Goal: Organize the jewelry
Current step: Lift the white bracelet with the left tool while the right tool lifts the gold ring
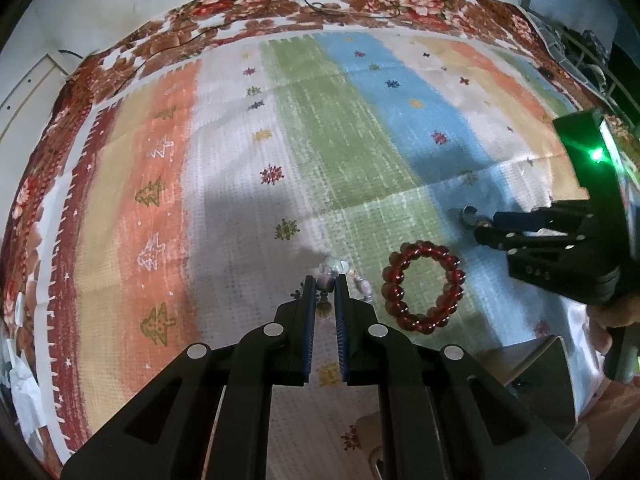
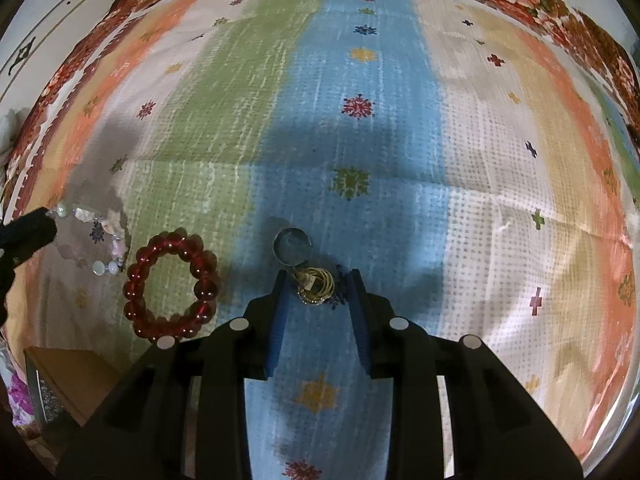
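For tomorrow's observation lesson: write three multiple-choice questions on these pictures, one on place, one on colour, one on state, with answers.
1. Where does the beaded bracelet lie relative to the silver ring in the right wrist view?
A left B right C on top

2. What colour is the beaded bracelet?
A blue B dark red C white

3. How are the fingers of the right hand-held gripper?
A shut tight B apart around small gold rings C holding the bracelet

Answers: A, it lies on the green stripe, left of the ring; B, its beads are dark red; B, a gap shows each side of the rings.
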Available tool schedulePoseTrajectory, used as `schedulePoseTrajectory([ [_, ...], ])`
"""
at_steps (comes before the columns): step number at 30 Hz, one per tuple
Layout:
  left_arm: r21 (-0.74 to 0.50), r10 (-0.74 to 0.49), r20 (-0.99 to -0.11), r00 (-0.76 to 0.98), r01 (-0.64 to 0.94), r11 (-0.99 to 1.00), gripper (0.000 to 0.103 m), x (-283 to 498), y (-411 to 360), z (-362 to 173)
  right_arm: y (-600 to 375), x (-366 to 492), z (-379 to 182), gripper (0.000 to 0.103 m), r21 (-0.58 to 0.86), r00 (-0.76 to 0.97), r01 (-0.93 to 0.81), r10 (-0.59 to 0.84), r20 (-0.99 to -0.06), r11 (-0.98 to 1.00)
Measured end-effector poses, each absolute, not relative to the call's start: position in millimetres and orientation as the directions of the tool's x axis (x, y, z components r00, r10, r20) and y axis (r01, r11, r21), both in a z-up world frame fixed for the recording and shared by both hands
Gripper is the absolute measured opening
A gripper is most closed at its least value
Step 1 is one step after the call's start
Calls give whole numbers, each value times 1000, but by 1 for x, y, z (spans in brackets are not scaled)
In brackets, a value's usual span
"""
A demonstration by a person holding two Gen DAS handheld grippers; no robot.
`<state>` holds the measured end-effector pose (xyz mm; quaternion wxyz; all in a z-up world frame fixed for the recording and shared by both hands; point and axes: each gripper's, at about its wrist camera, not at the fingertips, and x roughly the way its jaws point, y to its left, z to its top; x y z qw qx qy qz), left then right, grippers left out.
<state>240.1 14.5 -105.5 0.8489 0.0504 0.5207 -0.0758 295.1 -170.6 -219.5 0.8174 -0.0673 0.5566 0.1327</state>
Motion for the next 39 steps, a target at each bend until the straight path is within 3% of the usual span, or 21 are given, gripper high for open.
schedulePoseTrajectory([
  [3,3,-83,-887,454,187,982,9,239,12,-102,-166,293,-220,21,22,352,-311,136,-926,950],
  [6,6,-85,-887,454,195,981,9,237,8,-102,-164,292,-219,20,5,359,-309,122,-925,951],
  [39,-40,-130,-826,548,173,984,9,201,3,-45,-150,228,-144,20,27,466,-368,209,-860,929],
])
